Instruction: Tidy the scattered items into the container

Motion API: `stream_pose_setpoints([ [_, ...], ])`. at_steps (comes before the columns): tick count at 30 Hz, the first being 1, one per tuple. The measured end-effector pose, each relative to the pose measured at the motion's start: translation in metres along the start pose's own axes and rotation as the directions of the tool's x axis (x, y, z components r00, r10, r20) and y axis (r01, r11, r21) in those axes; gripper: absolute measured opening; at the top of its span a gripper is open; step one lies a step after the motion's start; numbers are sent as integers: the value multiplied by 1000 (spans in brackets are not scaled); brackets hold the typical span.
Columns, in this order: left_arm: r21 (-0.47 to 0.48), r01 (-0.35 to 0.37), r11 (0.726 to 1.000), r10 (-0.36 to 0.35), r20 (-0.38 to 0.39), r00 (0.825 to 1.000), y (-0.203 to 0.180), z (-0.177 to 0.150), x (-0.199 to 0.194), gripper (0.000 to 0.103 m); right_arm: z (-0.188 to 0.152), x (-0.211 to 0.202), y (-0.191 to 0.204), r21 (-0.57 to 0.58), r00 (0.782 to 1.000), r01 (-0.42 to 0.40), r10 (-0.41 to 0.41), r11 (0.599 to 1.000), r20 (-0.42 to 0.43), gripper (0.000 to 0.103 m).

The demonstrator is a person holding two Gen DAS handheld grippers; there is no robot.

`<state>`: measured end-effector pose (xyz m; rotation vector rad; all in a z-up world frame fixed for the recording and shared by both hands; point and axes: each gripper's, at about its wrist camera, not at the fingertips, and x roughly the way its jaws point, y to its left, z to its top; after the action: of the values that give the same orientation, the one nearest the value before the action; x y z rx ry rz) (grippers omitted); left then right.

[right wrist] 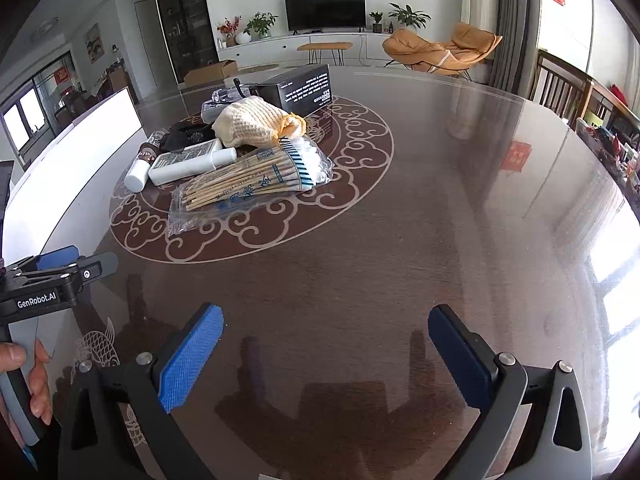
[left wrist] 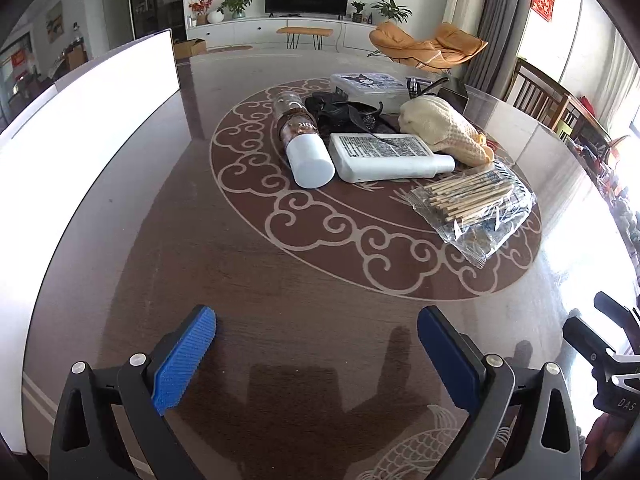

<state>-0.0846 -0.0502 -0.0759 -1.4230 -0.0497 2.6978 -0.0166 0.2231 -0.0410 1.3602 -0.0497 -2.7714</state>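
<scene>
My left gripper (left wrist: 316,354) and my right gripper (right wrist: 326,354) both hang over bare table (left wrist: 240,280) with jaws spread wide and nothing between the blue pads. The scattered items sit heaped on the table's scroll-pattern ring: a white-capped bottle (left wrist: 302,142), a flat white bottle (left wrist: 386,156), a cream knitted cloth (left wrist: 438,128), a bag of cotton swabs (left wrist: 474,206), a black tangled thing and a clear lidded box (left wrist: 368,84) whose contents I cannot make out. The white container (left wrist: 80,128) stands well apart at the left edge, only its outer wall showing
</scene>
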Motion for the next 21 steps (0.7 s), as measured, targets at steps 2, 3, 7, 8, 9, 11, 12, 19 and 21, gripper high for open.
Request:
stream_pose_setpoints([
  [2, 9, -8, 1000, 8, 8, 1000, 1, -1, 1, 103, -3, 5, 1, 2, 1000, 1, -1, 1000, -14, 102],
  [3, 21, -16, 1000, 16, 11, 1000, 0, -2, 1, 103, -3, 6, 1, 4, 1000, -1, 1, 1000, -19, 102],
  [7, 42, -45, 998, 44, 5, 999, -4, -2, 3, 103, -3, 7, 2, 12, 1000, 1, -1, 1000, -10, 102],
  [8, 47, -48, 998, 48, 2, 999, -5, -2, 4, 103, -3, 6, 1, 19, 1000, 1, -1, 1000, -7, 102],
  [9, 51, -51, 997, 51, -1, 999, -6, -2, 5, 103, -3, 6, 0, 26, 1000, 0, 1, 1000, -4, 102],
  [11, 51, -49, 997, 49, 0, 999, -5, -2, 4, 103, -2, 7, -1, 40, 1000, 3, -2, 999, -6, 102],
  [12, 52, -48, 998, 48, 0, 999, -5, -2, 4, 103, -2, 8, -2, 44, 1000, 6, -5, 999, -9, 102],
  [19, 52, -48, 998, 48, 1, 999, -4, -3, 4, 103, -2, 10, 1, 29, 999, 33, -32, 999, -22, 102],
  [21, 52, -48, 997, 48, 1, 999, -4, -3, 3, 103, -2, 11, 2, 25, 999, 38, -37, 999, -24, 102],
])
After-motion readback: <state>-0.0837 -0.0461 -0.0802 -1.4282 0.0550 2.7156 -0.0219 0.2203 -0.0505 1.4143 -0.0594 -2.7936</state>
